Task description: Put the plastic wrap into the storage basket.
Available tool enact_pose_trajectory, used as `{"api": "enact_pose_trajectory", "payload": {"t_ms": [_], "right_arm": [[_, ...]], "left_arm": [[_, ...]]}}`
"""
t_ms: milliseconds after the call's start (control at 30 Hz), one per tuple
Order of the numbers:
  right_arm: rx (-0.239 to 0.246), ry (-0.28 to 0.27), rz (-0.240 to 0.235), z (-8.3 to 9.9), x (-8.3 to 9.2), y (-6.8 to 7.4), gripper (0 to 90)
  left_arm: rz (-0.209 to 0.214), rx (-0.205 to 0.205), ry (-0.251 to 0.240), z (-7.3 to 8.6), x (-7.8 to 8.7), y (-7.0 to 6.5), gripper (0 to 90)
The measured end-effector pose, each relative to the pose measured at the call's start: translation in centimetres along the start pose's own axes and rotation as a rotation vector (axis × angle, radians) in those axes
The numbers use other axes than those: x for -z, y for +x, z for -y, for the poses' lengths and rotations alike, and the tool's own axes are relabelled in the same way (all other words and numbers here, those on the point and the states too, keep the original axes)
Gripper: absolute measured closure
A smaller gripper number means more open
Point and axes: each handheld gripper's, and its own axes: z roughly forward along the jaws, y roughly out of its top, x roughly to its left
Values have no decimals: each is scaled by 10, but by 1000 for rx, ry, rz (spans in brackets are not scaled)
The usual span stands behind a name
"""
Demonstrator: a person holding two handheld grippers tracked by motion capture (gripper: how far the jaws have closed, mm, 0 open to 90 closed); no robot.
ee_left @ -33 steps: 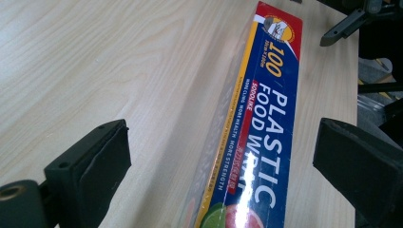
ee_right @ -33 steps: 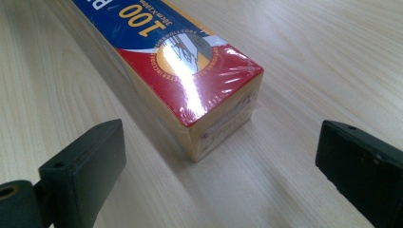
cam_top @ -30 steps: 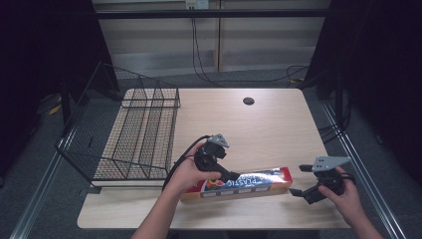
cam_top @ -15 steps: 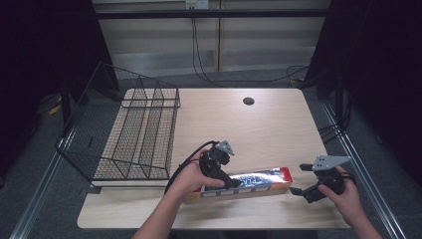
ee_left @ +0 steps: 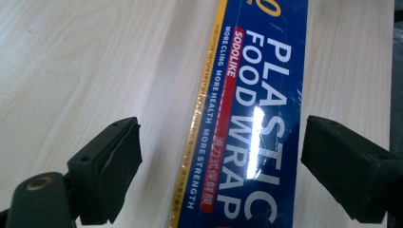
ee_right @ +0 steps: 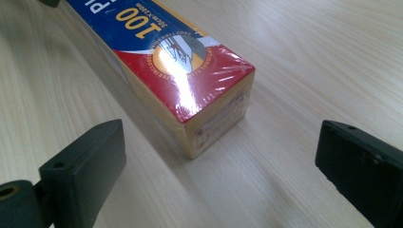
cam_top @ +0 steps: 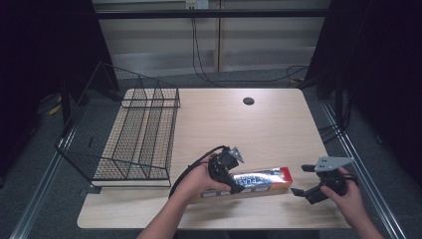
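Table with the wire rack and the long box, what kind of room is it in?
Probably a lab or recording room, not a kitchen: dark curtains hang at the sides, cables run along the floor behind, and the plain wooden table holds a wire rack and a plastic wrap box.

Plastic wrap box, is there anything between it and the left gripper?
Nothing visible. The left gripper sits directly over the plastic wrap box, its jaws just closing in but a gap remains each side. Only bare table lies around it.
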Motion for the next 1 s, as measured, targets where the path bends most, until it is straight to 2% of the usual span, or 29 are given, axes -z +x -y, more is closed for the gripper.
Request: {"api": "enact_pose_trajectory", "payload": {"t_ms": [167, 267, 400, 467, 533, 567, 600, 633, 733, 800, 833, 867, 900, 933, 1000], "right_arm": [[3, 6, -7, 0, -1, 0, 29], [6, 0, -5, 0, 0, 0, 29], [-1, -7, 5, 0, 1, -1, 28], [-5, -6, 1, 0, 1, -1, 28], [-2, -2, -1, 0, 1, -1, 28], [-1, -1, 0, 0, 1, -1, 29], [-1, -1, 0, 0, 1, -1, 29], [-2, -4, 2, 0, 1, -1, 28], [3, -6, -1, 0, 1, -1, 28], [3, -6, 0, 0, 1, -1, 28], [-1, -6, 3, 0, 2, -1, 29], [1, -4, 3, 0, 1, -2, 28], [1, -4, 3, 0, 1, -2, 28], [0, -6, 4, 0, 1, -2, 28], [-1, -11, 7, 0, 2, -2, 28]], "left_arm": [[8, 11, -6, -1, -3, 0, 146], [18, -2, 22, -2, -4, 1, 152], [24, 7, 22, -3, -7, 1, 165], [24, -11, 35, -4, -8, 1, 197], [23, -13, 53, -5, -10, 0, 212], [40, -1, 48, -5, -11, -1, 238], [29, -11, 55, -6, -13, -1, 238], [31, -22, 85, -7, -14, -2, 257], [55, -25, 96, -7, -16, -1, 352], [51, -27, 101, -7, -15, -1, 378], [40, -12, 89, -8, -15, -2, 378], [34, -11, 137, -12, -13, -1, 399], [34, -11, 137, -12, -13, -1, 407], [35, 31, 122, -13, -12, 0, 407], [35, 70, 116, -13, -10, 4, 426]]}}
